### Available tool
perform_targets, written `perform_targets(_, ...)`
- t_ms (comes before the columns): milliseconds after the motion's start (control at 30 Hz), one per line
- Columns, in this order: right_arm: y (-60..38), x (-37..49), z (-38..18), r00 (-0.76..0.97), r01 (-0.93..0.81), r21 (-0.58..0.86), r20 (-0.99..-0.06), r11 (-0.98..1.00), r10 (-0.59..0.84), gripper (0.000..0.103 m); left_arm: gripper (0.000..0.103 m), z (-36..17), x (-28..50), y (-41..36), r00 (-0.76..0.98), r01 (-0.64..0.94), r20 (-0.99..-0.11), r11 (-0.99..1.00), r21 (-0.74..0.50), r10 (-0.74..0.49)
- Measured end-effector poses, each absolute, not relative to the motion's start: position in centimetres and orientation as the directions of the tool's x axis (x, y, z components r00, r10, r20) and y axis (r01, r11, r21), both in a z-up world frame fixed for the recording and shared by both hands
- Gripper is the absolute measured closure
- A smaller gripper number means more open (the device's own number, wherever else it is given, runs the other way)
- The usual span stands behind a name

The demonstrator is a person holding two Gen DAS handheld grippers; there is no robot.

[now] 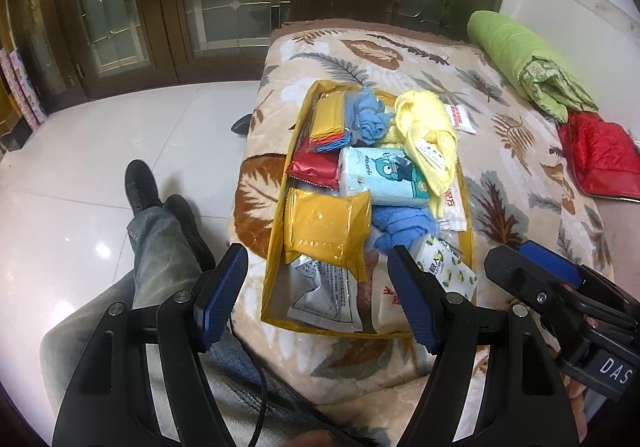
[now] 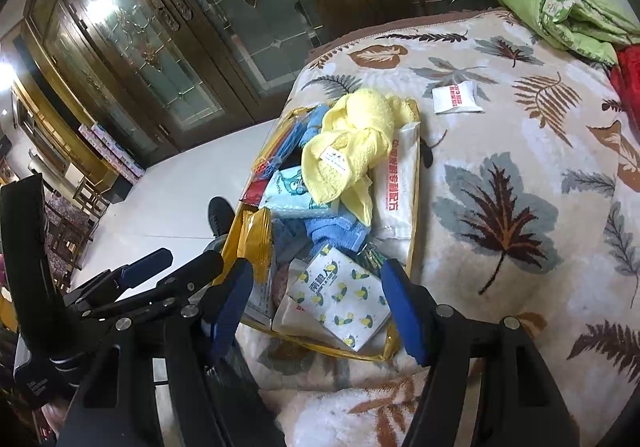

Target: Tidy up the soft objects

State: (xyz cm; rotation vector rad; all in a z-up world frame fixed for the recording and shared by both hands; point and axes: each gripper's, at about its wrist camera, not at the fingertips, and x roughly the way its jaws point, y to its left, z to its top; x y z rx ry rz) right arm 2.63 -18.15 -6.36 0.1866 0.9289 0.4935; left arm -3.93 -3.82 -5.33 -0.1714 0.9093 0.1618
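A clear bag with yellow trim [image 1: 276, 247] [image 2: 414, 215] lies on the leaf-patterned blanket, piled with soft things. On top are a yellow towel [image 1: 424, 127] [image 2: 352, 135], blue cloths [image 1: 400, 227] [image 2: 336, 229], a light blue tissue pack [image 1: 380, 175] [image 2: 292, 187], a yellow packet [image 1: 324, 227], a red packet [image 1: 314, 165] and a lemon-print packet [image 1: 448, 267] [image 2: 340, 299]. One small white sachet [image 1: 460, 117] [image 2: 456, 97] lies outside the bag on the blanket. My left gripper [image 1: 320, 299] hangs open at the bag's near end. My right gripper [image 2: 316, 307] is open over the lemon-print packet, touching nothing.
The blanket [image 2: 500, 187] covers a bed with open space to the right of the bag. A rolled green quilt [image 1: 528, 59] [image 2: 560, 7] and a red padded item [image 1: 600, 159] lie at the far right. A person's legs and black shoes [image 1: 140, 183] stretch over white floor tiles; wooden glass-door cabinets [image 1: 160, 7] stand behind.
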Motion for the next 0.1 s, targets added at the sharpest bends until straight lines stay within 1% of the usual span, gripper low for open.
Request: perform_targets(100,-18.24,2.71,-6.42,0.501,-0.318,0.363,-0.720,0.876,0.480,0.036,0.030,-5.33,-3.97,-3.66,0.614,-0.212,-0.787,0.974,-0.086,0.064)
